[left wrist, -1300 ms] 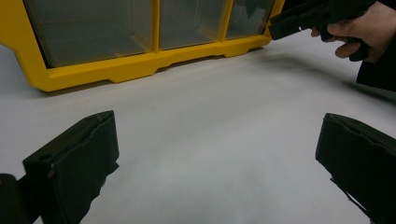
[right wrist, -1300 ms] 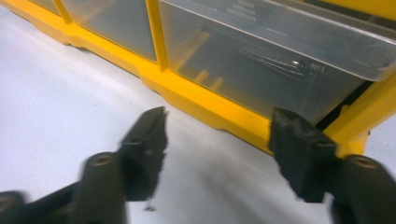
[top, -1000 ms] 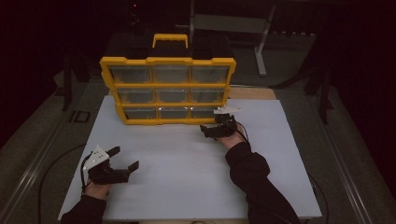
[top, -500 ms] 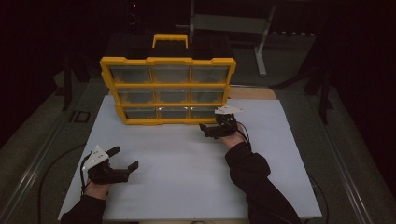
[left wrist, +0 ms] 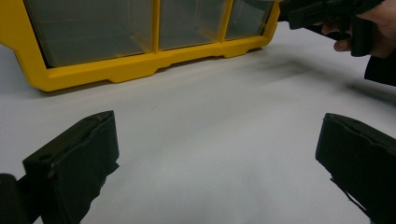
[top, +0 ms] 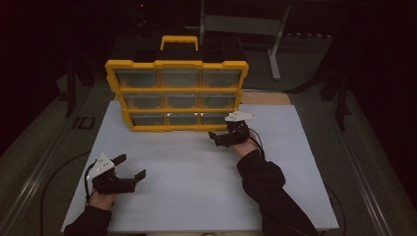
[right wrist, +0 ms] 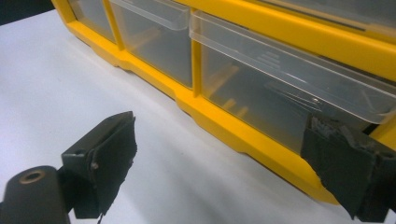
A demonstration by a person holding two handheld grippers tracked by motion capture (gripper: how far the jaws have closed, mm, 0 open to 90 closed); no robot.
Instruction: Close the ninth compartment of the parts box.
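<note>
Right tongs (top: 219,137), high view: jaws spread, empty, tips just short of the bottom-right drawer (top: 214,118) of the yellow organizer (top: 177,65), which stands directly ahead of them on the white worktop (top: 196,196). Left tongs (top: 132,167): jaws wide, empty, well apart from the organizer, low over bare worktop. Left gripper view: left tongs (left wrist: 217,154) wide; organizer (left wrist: 130,70) ahead, right tongs (left wrist: 308,16) at its far corner. Right gripper view: right tongs (right wrist: 224,163) wide; clear drawer (right wrist: 280,93) just ahead, beside the right jaw.
</note>
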